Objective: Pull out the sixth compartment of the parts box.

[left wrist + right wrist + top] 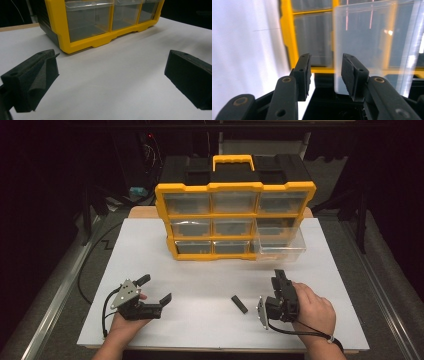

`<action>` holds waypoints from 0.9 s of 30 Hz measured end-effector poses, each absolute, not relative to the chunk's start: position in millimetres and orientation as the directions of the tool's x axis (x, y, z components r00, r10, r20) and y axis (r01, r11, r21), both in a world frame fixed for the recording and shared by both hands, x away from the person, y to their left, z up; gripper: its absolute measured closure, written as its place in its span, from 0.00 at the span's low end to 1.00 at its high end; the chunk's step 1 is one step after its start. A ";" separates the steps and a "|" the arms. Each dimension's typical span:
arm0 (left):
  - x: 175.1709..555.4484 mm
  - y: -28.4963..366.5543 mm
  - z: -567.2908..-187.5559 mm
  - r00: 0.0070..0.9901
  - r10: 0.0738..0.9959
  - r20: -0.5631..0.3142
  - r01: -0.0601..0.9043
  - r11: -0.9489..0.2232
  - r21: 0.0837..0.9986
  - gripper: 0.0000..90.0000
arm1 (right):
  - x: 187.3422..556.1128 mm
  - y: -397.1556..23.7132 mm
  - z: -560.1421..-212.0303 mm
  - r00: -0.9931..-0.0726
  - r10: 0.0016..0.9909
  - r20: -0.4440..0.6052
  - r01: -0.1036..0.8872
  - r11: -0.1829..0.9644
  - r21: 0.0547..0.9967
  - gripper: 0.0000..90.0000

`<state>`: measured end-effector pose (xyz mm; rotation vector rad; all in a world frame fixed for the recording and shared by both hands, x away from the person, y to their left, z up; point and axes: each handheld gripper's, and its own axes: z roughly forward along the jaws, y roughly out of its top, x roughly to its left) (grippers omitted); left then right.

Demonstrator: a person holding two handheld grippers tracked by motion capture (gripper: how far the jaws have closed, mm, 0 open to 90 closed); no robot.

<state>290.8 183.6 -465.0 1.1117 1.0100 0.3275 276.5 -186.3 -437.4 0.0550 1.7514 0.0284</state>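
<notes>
- The right gripper (pixel 278 279) is held on its side in the person's right hand (pixel 314 312), the wrist bent, the jaws pointing away towards the organiser; they stand partly apart with nothing between them.
- Just left of it a small black rectangular block (pixel 239 304) lies flat on the white table (pixel 210 320) (not touched).
- The left gripper (pixel 156 289) rests low in the left hand (pixel 125 322), the jaws spread wide and empty.
- The yellow plastic organiser with clear drawers (pixel 235 220) stands at the far side; its bottom right clear drawer (pixel 281 249) is pulled out.
</notes>
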 end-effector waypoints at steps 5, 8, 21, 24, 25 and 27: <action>291.6 184.4 -465.9 0.538 0.683 -0.495 0.239 0.439 0.866 0.00 | 275.7 -189.1 -453.7 -0.197 0.059 -0.979 0.021 0.998 0.056 0.66; 291.8 185.3 -466.6 0.536 0.690 -0.486 0.236 0.430 0.871 0.00 | 273.1 -191.2 -462.1 -0.224 0.061 -0.973 0.039 0.998 0.053 0.64; 291.6 188.9 -466.7 0.515 0.708 -0.483 0.230 0.429 0.874 0.00 | 268.6 -206.3 -471.2 -0.274 0.059 -0.960 0.023 0.998 0.054 0.53; 291.2 189.4 -466.4 0.516 0.708 -0.483 0.230 0.428 0.874 0.00 | 269.7 -208.0 -471.0 -0.295 0.054 -0.954 0.029 0.998 0.048 0.46; 291.3 189.6 -466.4 0.515 0.708 -0.484 0.231 0.429 0.873 0.00 | 270.2 -208.1 -471.0 -0.304 0.049 -0.952 0.030 0.999 0.042 0.46; 291.5 190.6 -466.5 0.515 0.710 -0.481 0.231 0.426 0.875 0.00 | 271.2 -208.1 -472.0 -0.307 0.046 -0.951 0.032 0.999 0.038 0.43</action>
